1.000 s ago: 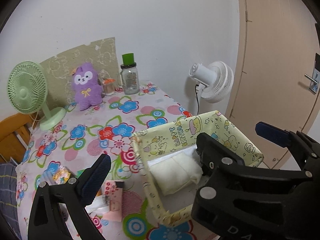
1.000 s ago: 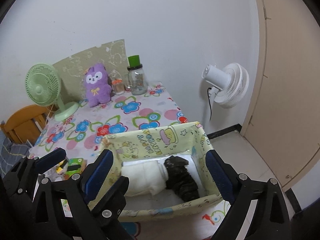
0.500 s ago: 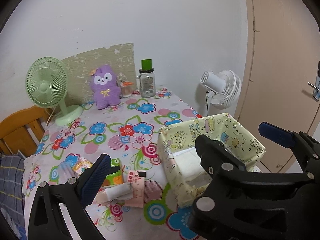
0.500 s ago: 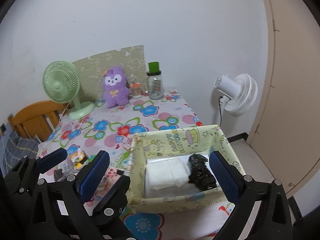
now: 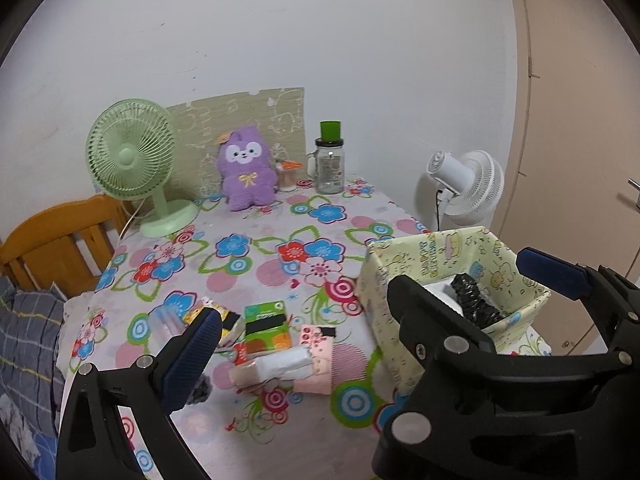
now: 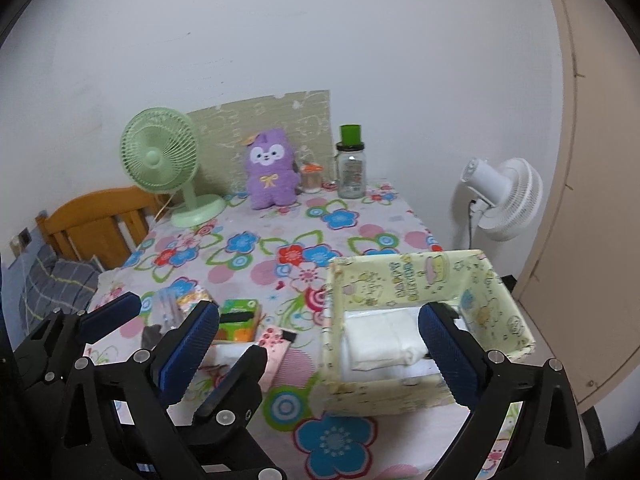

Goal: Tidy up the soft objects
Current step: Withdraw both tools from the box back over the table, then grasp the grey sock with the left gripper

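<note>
Both grippers, left (image 5: 362,312) and right (image 6: 320,340), gape wide, empty. You pick white packet (image 5: 282,362), grip mid-body, drop in box (image 6: 412,276).

A: What colours lie ahead of the right gripper (image 6: 316,352)?
B: A pale yellow cartoon-print box (image 6: 412,280) with white cloth (image 6: 380,340). Beyond, a flowered table (image 6: 256,248), purple plush (image 6: 272,174), mint-green fan (image 6: 160,160).

Floral-print tablecloth (image 5: 280,216); pale yellow cartoon-print fabric box (image 5: 404,264) (black bundle (image 5: 474,300) inside); purple plush toy (image 5: 246,168); green desk fan (image 5: 132,152).
</note>
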Tool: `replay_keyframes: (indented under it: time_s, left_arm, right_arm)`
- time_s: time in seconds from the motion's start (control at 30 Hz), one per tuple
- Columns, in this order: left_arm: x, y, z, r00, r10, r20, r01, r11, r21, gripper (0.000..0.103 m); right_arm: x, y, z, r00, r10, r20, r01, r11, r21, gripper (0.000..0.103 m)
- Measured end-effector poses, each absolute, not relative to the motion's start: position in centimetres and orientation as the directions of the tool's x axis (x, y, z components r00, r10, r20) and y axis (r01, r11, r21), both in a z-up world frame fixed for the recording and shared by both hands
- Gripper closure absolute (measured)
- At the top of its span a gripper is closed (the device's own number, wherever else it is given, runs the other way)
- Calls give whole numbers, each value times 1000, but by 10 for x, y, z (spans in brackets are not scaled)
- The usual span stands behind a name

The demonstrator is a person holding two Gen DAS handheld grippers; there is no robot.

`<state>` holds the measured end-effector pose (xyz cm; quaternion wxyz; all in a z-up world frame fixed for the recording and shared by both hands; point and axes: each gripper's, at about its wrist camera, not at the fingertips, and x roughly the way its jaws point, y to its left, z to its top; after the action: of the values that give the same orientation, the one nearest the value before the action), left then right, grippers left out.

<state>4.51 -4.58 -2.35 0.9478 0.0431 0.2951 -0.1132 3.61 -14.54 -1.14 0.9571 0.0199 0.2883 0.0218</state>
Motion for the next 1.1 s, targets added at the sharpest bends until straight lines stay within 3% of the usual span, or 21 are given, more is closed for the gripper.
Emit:
replay_keyframes:
  time_s: [1.1]
  left_arm:
    - [66, 38, -93, 777, -40, -629, 57, 998, 8, 1]
  right_arm:
    - [77, -66, -87, 751, 213, -625, -200, 975, 92, 2]
